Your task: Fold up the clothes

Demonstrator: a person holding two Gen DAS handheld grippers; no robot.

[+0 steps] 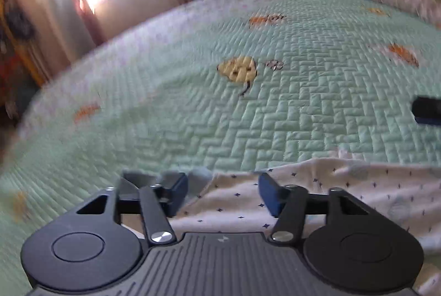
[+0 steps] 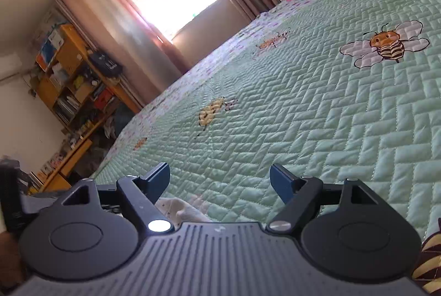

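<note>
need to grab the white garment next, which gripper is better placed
Left, probably. The left gripper has the white starred garment between its open jaws; the right gripper faces mostly bare quilt.

White garment (image 1: 317, 194) printed with small dark star-like marks and faint pale blue shapes, lying rumpled and spread on the bed. In the left wrist view its upper edge runs just ahead of the jaws; the cloth passes between and beneath them and extends away past the right-hand jaw, one corner ending near the left-hand jaw. Whether the pads touch it cannot be told. In the right wrist view a crumpled white fold lies low between the jaws, close behind the left-hand one.
</note>
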